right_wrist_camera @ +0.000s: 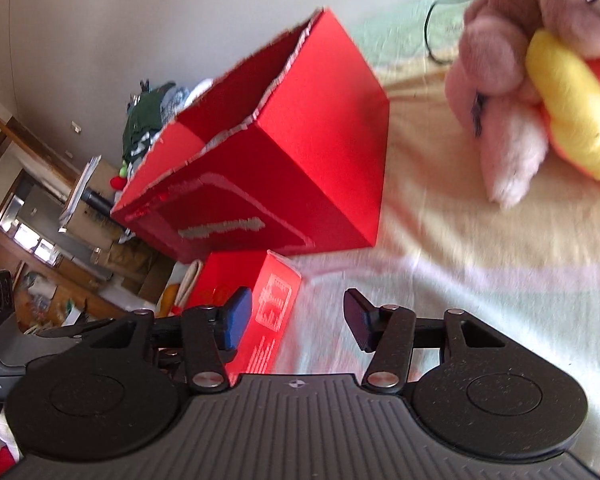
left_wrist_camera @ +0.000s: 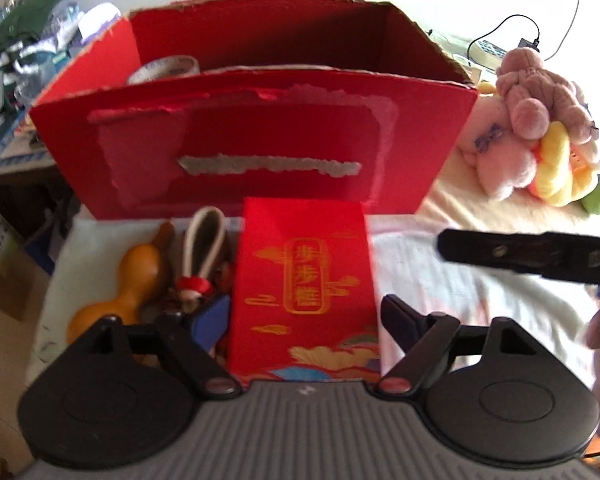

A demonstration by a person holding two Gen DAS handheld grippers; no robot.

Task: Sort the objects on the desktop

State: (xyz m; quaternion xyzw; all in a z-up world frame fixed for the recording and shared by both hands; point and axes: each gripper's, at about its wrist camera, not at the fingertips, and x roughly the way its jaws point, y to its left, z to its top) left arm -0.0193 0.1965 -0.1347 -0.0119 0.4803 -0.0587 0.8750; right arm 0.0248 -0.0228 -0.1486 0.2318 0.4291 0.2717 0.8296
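My left claw (left_wrist_camera: 304,320) gapes wide around the small red box (left_wrist_camera: 304,280), not gripping it; it stands before the big red carton (left_wrist_camera: 256,152), gourd (left_wrist_camera: 120,284) beside; my right claw (right_wrist_camera: 298,320) hangs wide, holding nothing, plush toys (right_wrist_camera: 540,68) beyond.

Left tongs (left_wrist_camera: 302,322) and right tongs (right_wrist_camera: 296,320) both gape wide

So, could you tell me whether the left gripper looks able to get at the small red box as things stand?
Probably yes: the left gripper is open, its fingers already on either side of the small red box, nothing between them.
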